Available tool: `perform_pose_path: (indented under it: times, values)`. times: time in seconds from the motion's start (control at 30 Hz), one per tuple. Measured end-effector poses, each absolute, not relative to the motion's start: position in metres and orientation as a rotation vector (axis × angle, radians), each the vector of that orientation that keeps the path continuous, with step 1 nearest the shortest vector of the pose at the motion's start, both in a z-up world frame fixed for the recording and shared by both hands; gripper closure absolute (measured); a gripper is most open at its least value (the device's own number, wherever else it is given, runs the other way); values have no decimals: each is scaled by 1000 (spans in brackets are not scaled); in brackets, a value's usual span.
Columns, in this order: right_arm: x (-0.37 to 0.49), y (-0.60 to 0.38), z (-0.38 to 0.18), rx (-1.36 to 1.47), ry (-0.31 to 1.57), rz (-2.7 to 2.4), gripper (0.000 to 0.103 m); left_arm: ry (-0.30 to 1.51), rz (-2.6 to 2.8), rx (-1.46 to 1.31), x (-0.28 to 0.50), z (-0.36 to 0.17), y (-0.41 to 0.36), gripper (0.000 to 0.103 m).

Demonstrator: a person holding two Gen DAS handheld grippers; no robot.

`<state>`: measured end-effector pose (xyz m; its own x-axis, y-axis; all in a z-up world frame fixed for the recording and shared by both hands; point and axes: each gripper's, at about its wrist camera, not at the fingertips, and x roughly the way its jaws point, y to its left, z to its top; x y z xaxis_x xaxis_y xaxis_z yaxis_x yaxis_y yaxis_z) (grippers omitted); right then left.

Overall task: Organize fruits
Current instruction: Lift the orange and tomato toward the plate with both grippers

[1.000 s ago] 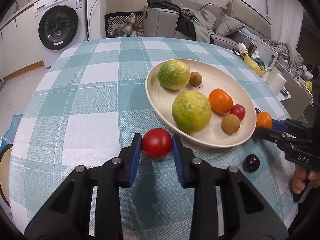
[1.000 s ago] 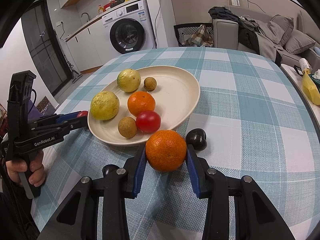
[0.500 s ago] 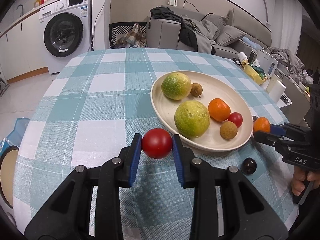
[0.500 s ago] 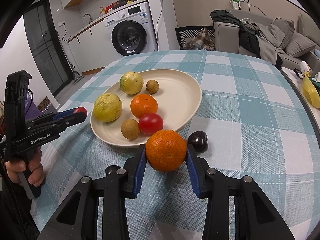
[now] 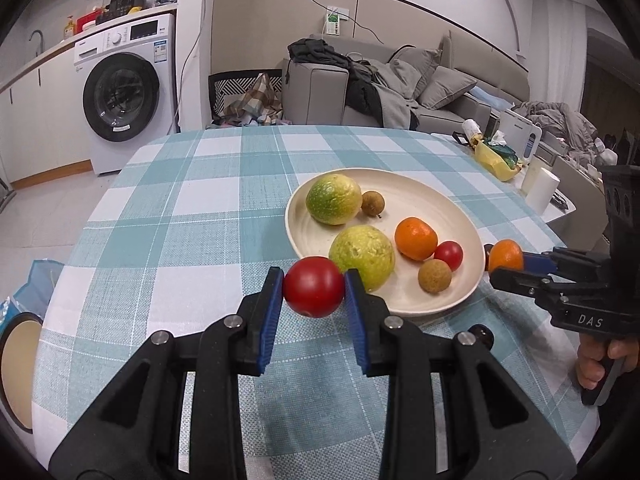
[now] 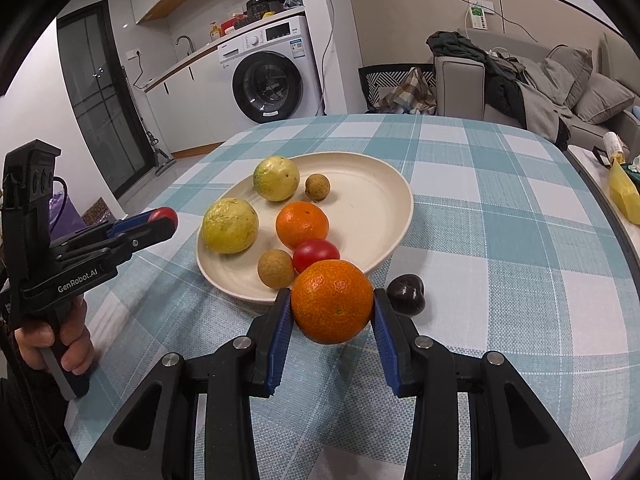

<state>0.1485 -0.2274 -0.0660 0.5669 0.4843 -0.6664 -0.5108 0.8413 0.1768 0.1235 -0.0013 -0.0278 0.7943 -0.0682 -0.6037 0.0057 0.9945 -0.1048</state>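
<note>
Pinching a red tomato (image 5: 314,286), the left hand-held gripper (image 5: 314,292) hangs beside the plate (image 5: 400,192); the right hand-held gripper (image 6: 332,308) clamps an orange mandarin (image 6: 332,300).

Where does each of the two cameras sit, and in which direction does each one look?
Left wrist view: sits on the left gripper, looks forward and down along its fingers at the red tomato it clamps; the right gripper and its hand show at right.
Right wrist view: sits on the right gripper, looks past its orange to the plate; the left gripper and hand show at left.
Shared: plate, its six fruits, checked tablecloth, washing machine.
</note>
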Motion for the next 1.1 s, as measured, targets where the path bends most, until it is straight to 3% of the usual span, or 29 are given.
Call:
perform_pose_path:
  times: [1.1]
  values:
    - [146, -207, -56, -21, 713, 642, 63, 631, -127, -8, 128, -21, -54, 75]
